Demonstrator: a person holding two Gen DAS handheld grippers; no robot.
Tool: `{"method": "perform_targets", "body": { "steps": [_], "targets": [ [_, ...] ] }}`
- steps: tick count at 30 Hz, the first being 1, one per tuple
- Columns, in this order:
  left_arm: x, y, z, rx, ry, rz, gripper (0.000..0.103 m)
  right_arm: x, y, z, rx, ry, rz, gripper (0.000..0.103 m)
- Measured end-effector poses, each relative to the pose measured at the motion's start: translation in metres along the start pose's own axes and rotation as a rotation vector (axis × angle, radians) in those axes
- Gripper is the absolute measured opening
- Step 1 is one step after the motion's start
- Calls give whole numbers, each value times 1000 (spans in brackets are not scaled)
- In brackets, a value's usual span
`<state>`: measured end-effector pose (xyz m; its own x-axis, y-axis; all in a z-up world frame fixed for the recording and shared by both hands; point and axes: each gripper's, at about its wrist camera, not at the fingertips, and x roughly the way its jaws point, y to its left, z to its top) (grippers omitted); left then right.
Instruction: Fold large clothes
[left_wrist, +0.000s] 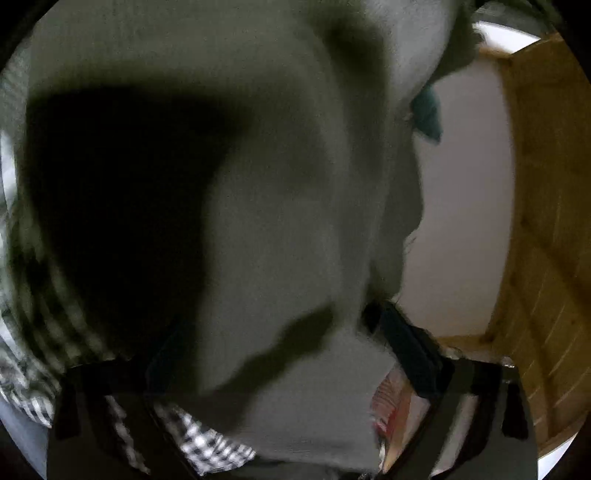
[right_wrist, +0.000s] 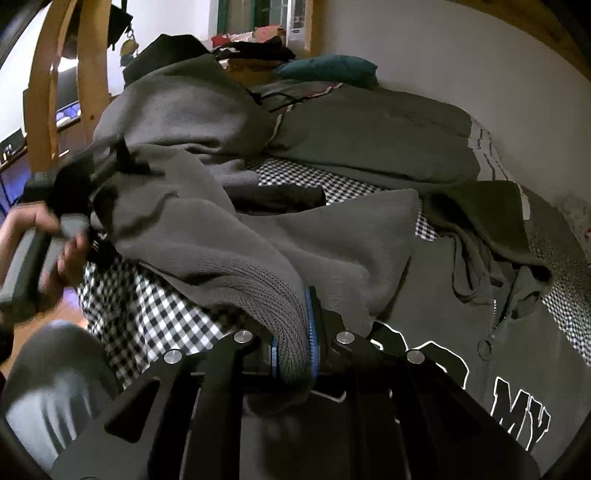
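Clamping the ribbed cuff of the grey knitted sweater (right_wrist: 236, 236) at lower centre, my right gripper (right_wrist: 293, 332) is pinched nearly closed to anchor that corner. My left gripper (left_wrist: 280, 354), jaws part-open around cloth at mid-left, seeks the opposite edge; grip unconfirmed. Sweater drapes over the checked bedsheet (right_wrist: 155, 317).

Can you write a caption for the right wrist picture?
Right gripper pinches a grey sweater's ribbed cuff above the checkered bed sheet.

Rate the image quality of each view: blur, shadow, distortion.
Left wrist view: heavily motion-blurred, the grey garment filling the frame with a deep black shadow across its left half. Right wrist view: mostly sharp, the ribbed cuff crisp, the hand smeared at left; fisheye bending curves the wall and bed edges.
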<state>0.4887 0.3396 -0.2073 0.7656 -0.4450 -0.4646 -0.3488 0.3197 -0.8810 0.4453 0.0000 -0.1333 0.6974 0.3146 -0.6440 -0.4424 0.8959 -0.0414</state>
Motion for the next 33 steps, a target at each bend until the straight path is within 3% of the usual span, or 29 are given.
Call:
{"method": "perform_targets", "body": {
  "steps": [1, 2, 7, 8, 10, 11, 12, 14, 17, 22, 24, 26, 27, 29, 31, 33],
  "targets": [
    [-4, -10, 7, 45, -3, 19, 17, 0, -2, -2, 0, 5, 4, 13],
    [-5, -17, 12, 79, 2, 33, 9, 1, -3, -3, 1, 7, 6, 13],
    [-17, -62, 21, 267, -28, 14, 8, 4, -6, -7, 24, 23, 31, 19],
    [-23, -77, 18, 338, -54, 28, 8, 2, -8, -7, 40, 28, 40, 26],
    [-24, -122, 7, 519, -94, 49, 8, -10, -18, -7, 108, 15, 96, 55],
    [-21, -139, -4, 585, -95, 46, 8, -19, -28, -7, 167, -5, 139, 76],
    [-25, -154, -18, 623, -88, 43, 8, -33, -40, -8, 249, -38, 211, 84],
    [-10, -178, -49, 717, -66, 30, 8, -61, -65, -11, 358, -81, 267, 84],
    [16, -209, -104, 874, -17, 27, 8, -104, -105, -16, 466, -135, 243, 87],
    [60, -202, -213, 1128, 131, 11, 8, -147, -164, -2, 601, -199, 268, 92],
    [98, -197, -254, 1222, 200, 54, 8, -140, -180, 6, 621, -132, 204, 92],
    [122, -164, -300, 1313, 295, 119, 8, -120, -192, 6, 650, -21, 164, 92],
    [133, -150, -319, 1327, 355, 144, 9, -104, -200, -2, 708, 48, 167, 93],
    [141, -131, -331, 1335, 401, 196, 9, -73, -204, -20, 801, 167, 208, 93],
    [142, -115, -349, 1427, 391, 266, 9, -55, -196, -26, 787, 228, 221, 93],
    [143, -101, -364, 1518, 354, 291, 9, -41, -187, -28, 749, 292, 176, 93]
  ]
}}
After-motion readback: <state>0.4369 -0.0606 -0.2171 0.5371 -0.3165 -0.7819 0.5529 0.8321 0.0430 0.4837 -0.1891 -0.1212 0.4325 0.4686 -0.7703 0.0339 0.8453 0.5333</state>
